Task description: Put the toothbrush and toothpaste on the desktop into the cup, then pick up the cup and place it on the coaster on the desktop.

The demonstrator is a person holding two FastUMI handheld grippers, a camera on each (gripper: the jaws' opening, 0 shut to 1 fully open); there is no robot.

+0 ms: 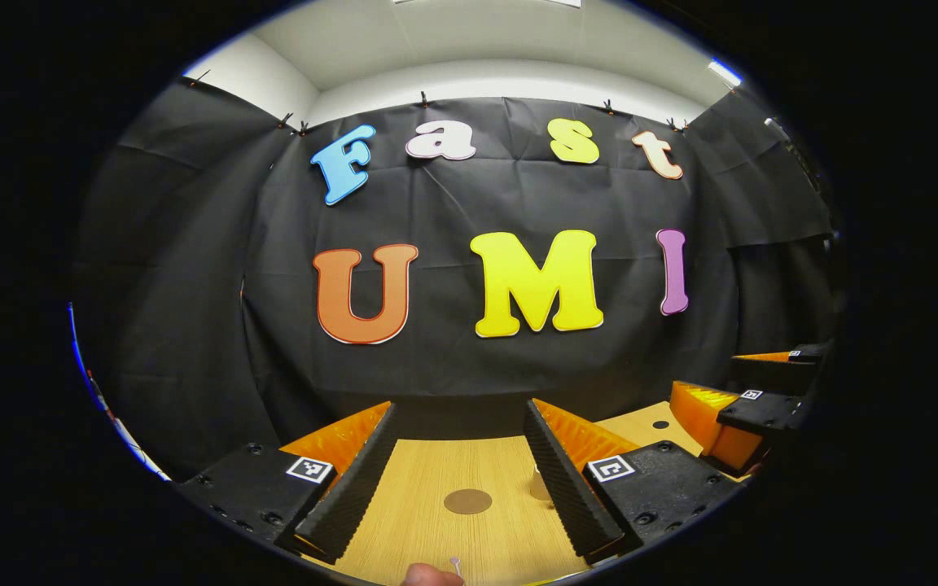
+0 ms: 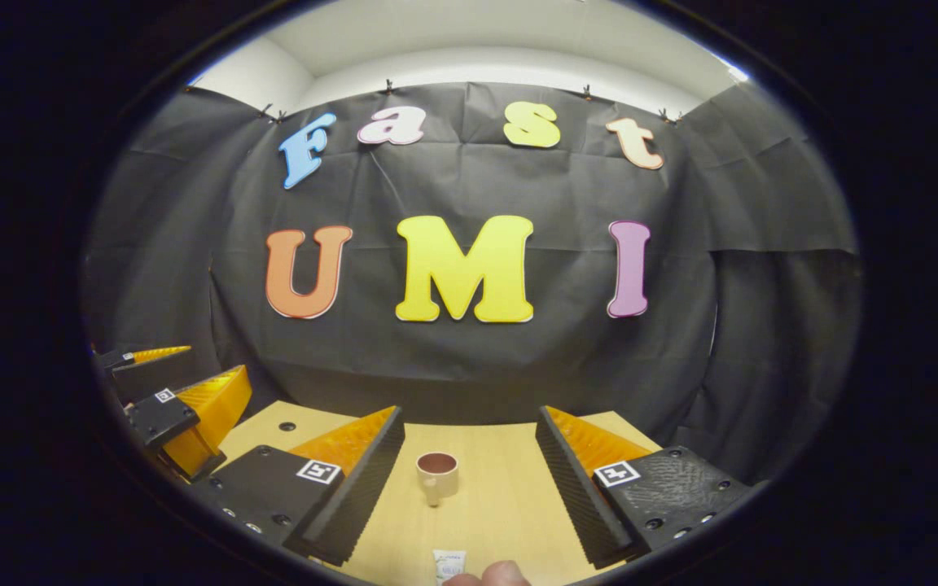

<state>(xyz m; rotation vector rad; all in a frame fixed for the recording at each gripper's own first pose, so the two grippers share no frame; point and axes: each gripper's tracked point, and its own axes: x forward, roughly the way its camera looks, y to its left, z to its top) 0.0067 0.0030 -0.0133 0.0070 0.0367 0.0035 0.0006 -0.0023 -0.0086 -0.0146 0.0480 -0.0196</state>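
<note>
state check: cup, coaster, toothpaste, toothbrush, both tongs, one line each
cup: upright on the desktop, empty, handle toward the camera, not on the coaster
coaster: flat on the desktop, nothing on it
toothpaste: on the desktop, not in the cup
toothbrush: just its tip at the frame's bottom edge, not in the cup
left tongs: open, holding nothing
right tongs: open, holding nothing

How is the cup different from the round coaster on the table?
The cup stands up tall on the wooden table; the coaster lies flat on it. The cup is pale beige with a dark inside; the coaster is plain brown. The cup has a handle and is hollow; the coaster is a thin disc. Both are round, and nothing sits in the cup or on the coaster.
</note>
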